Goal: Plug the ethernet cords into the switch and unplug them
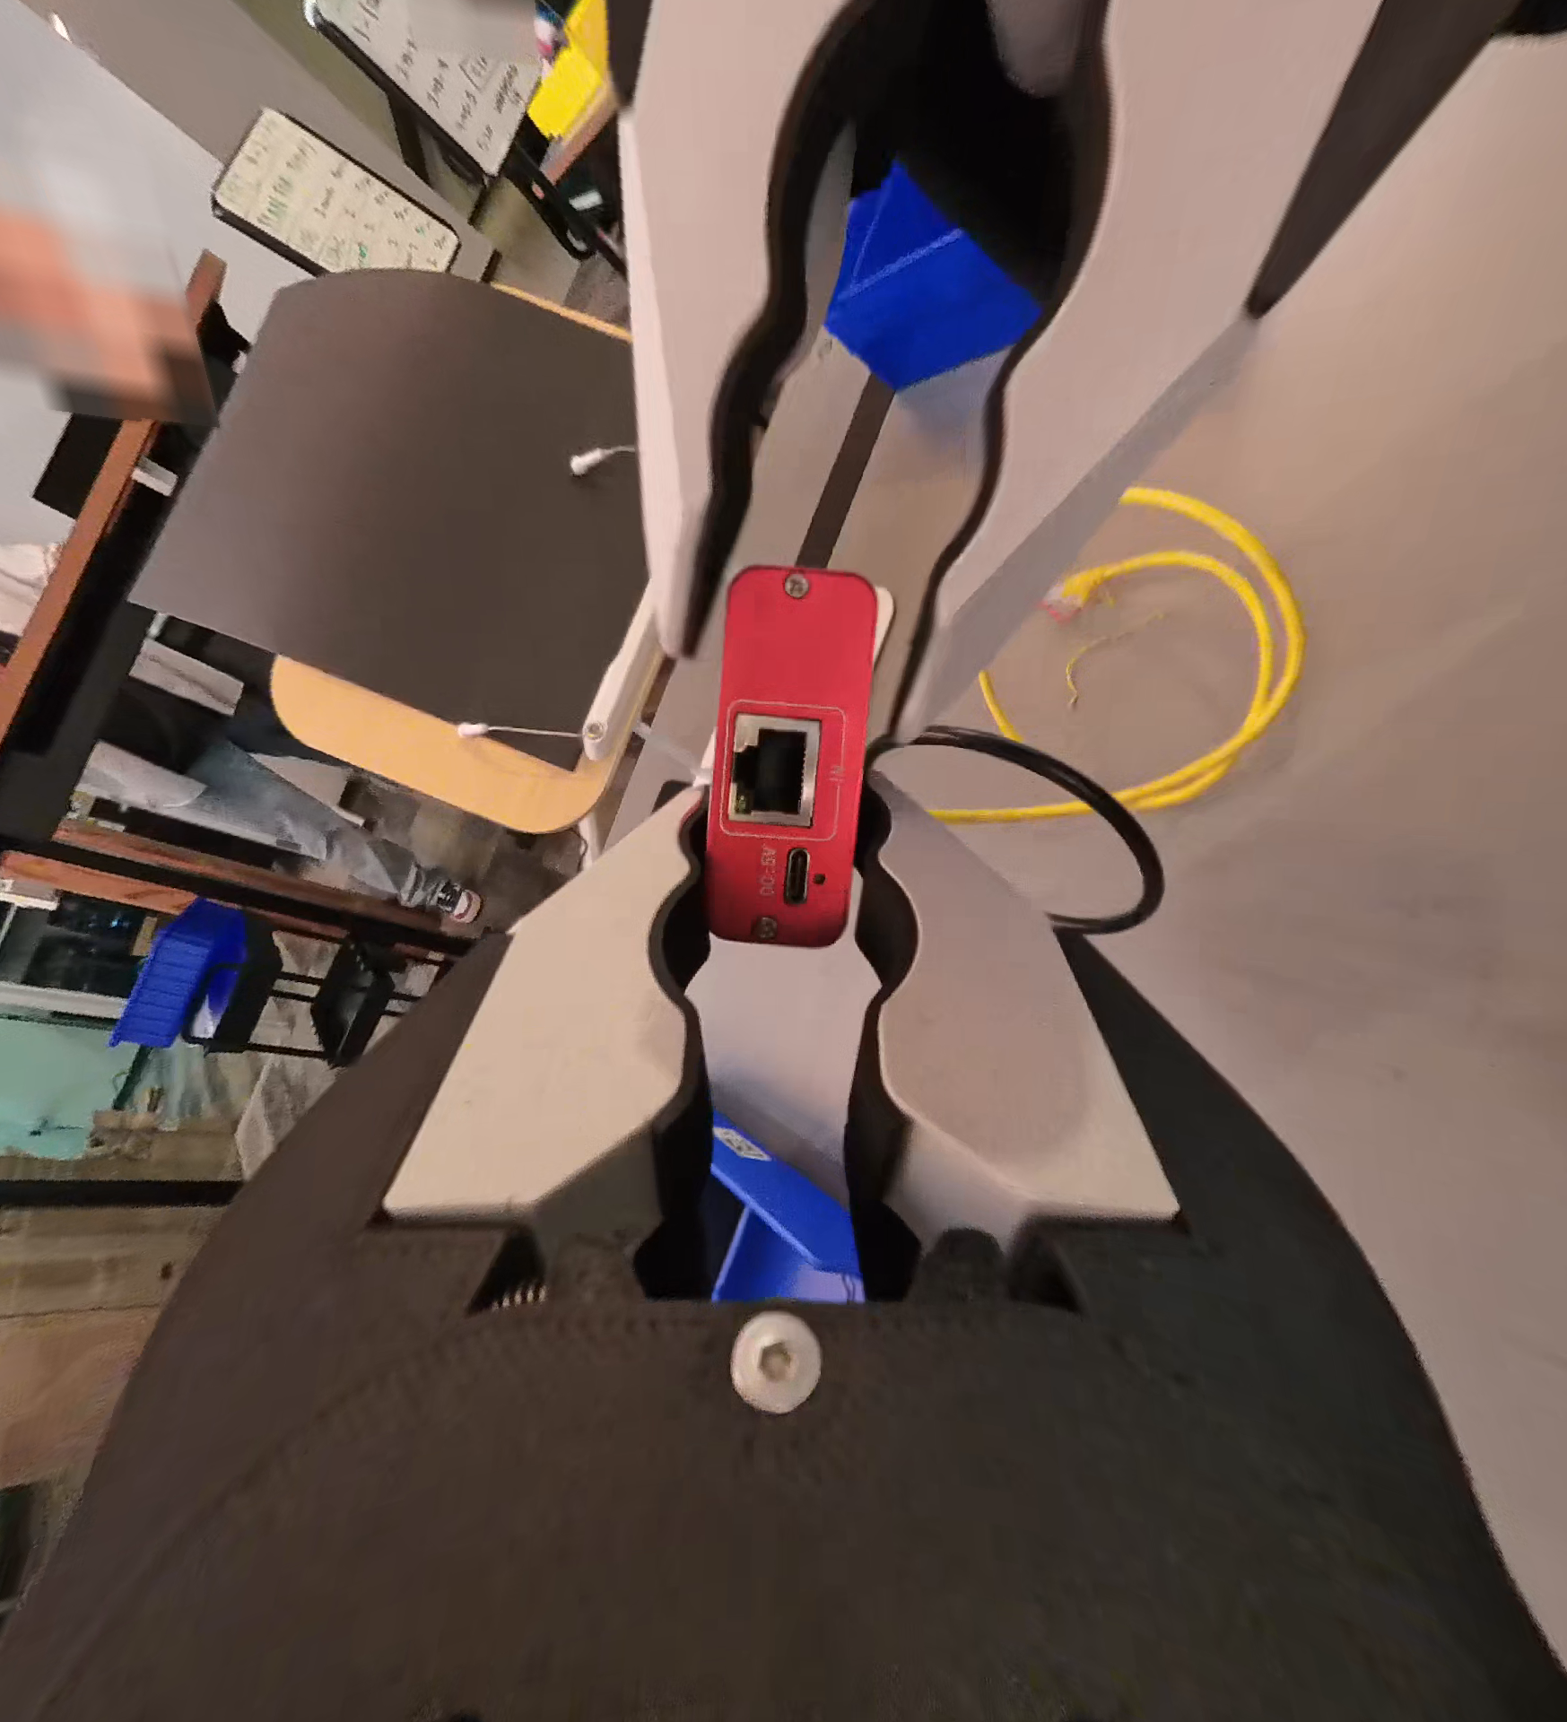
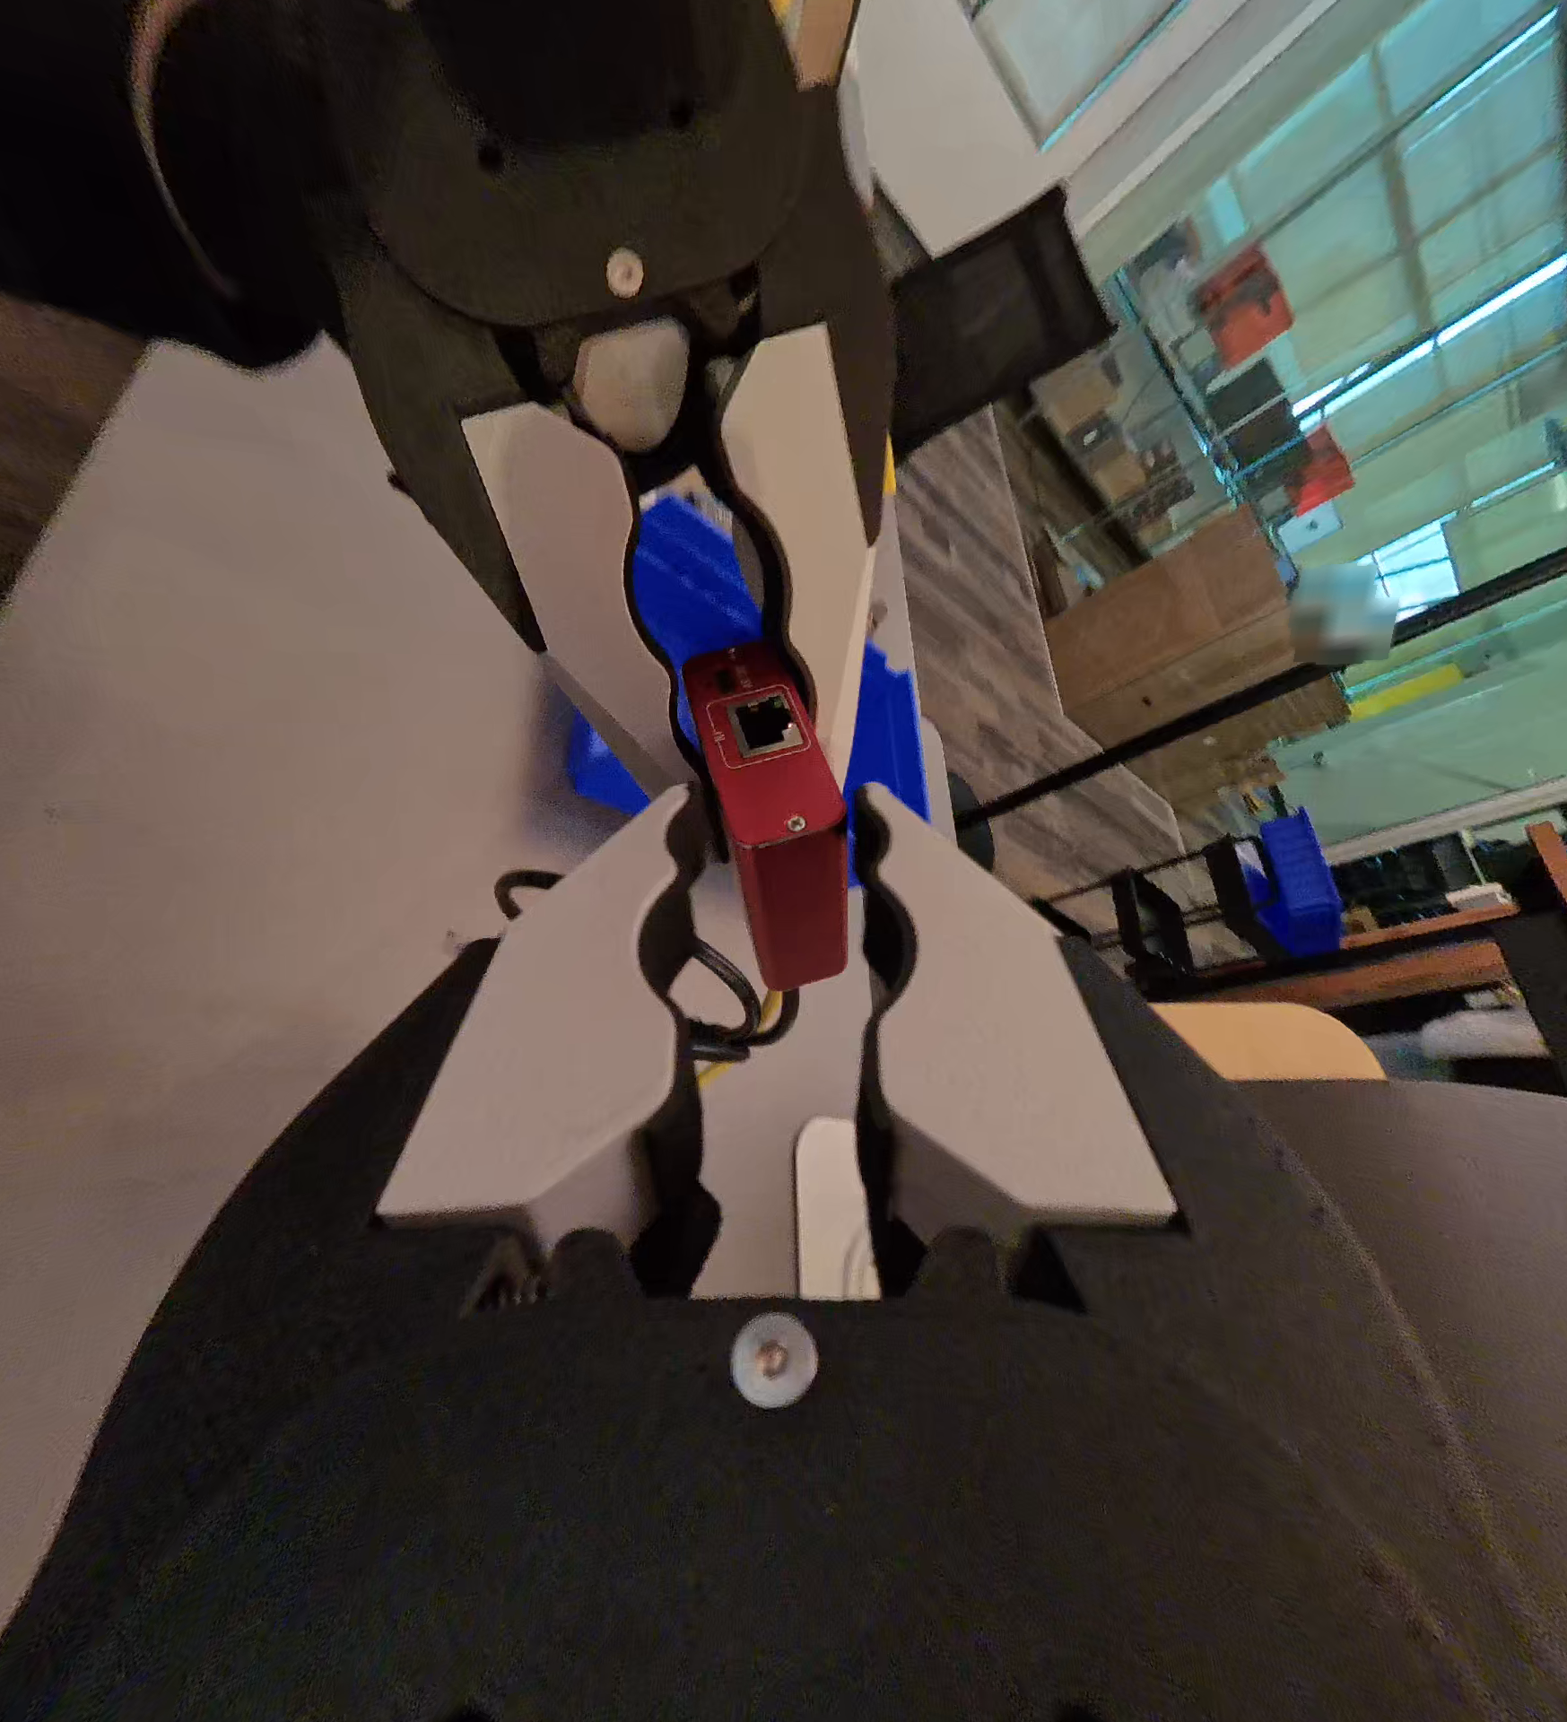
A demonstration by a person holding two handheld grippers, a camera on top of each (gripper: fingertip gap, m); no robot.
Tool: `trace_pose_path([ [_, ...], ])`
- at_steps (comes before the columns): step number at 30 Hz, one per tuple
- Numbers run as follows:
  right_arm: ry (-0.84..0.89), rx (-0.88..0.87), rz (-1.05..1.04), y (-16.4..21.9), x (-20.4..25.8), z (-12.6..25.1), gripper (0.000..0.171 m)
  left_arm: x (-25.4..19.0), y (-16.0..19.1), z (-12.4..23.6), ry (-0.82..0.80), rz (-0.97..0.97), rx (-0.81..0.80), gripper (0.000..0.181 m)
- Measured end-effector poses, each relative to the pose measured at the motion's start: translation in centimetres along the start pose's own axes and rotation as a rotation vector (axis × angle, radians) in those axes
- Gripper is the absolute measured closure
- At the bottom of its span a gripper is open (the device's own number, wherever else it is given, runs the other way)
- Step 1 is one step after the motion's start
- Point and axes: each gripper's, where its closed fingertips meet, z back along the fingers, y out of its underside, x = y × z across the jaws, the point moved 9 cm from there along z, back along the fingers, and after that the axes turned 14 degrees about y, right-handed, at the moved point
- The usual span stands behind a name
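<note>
Switch [image 1: 789, 759] pinched by left gripper [image 1: 784, 792], right gripper [image 2: 775, 811] parted around it.

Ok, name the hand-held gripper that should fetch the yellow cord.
Right. The left hand-held gripper is clamped on the red switch, its port empty. The right hand-held gripper only flanks the switch body, small gaps showing, so it seems freer to fetch the yellow cord.
</note>
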Motion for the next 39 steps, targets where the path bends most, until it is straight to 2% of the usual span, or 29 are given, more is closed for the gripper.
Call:
trace_pose_path([
  [2, -0.005, -0.046, -0.095, 0.5, -1.0, 0.7, 0.126, 0.2, -0.2, 0.6, -0.011, 0.008, -0.063, 0.157],
  [5, -0.046, -0.037, -0.186, 2.6, -1.7, 0.7, 0.115, 0.2, -0.6, 1.5, 0.035, 0.012, -0.180, 0.157],
  [6, -0.069, -0.053, -0.203, 3.0, -1.6, 0.6, 0.116, 0.1, -0.8, 1.7, 0.046, 0.005, -0.219, 0.157],
  [10, -0.125, -0.168, -0.243, 3.1, -1.1, 0.7, 0.143, -0.3, -1.1, 2.0, 0.093, -0.006, -0.317, 0.157],
  [12, -0.122, -0.147, -0.206, 2.9, -1.1, 0.8, 0.144, -0.3, -0.9, 1.9, 0.109, -0.006, -0.334, 0.157],
  [15, -0.067, -0.025, -0.089, 2.4, -1.0, 0.7, 0.146, 0.2, -0.6, 1.7, 0.083, 0.018, -0.292, 0.152],
  [17, -0.026, 0.085, 0.027, 1.8, -0.7, 0.6, 0.147, 0.4, -0.5, 1.4, 0.022, -0.015, -0.208, 0.141],
  [19, 0.014, 0.167, 0.141, 1.0, -0.2, 0.4, 0.147, -0.1, -0.8, 0.8, 0.002, -0.058, -0.135, 0.138],
  [25, 0.094, 0.323, 0.358, -0.6, 1.6, -0.9, 0.147, -0.9, -0.7, -0.5, -0.034, -0.122, 0.019, 0.153],
  [29, 0.115, 0.229, 0.298, -1.3, 1.1, -0.1, 0.143, -0.8, -0.9, 0.7, -0.056, -0.127, -0.032, 0.156],
  [30, 0.107, 0.189, 0.267, -1.4, 0.7, 0.5, 0.135, -0.7, -0.9, 1.0, -0.067, -0.127, -0.049, 0.156],
  [35, 0.030, -0.030, 0.131, -0.5, -1.8, 3.6, 0.144, -0.4, -0.7, 2.4, -0.037, -0.126, -0.171, 0.156],
  [39, -0.021, -0.136, 0.098, 0.1, -2.4, 4.0, 0.142, -0.6, -1.2, 3.0, 0.016, -0.129, -0.276, 0.156],
])
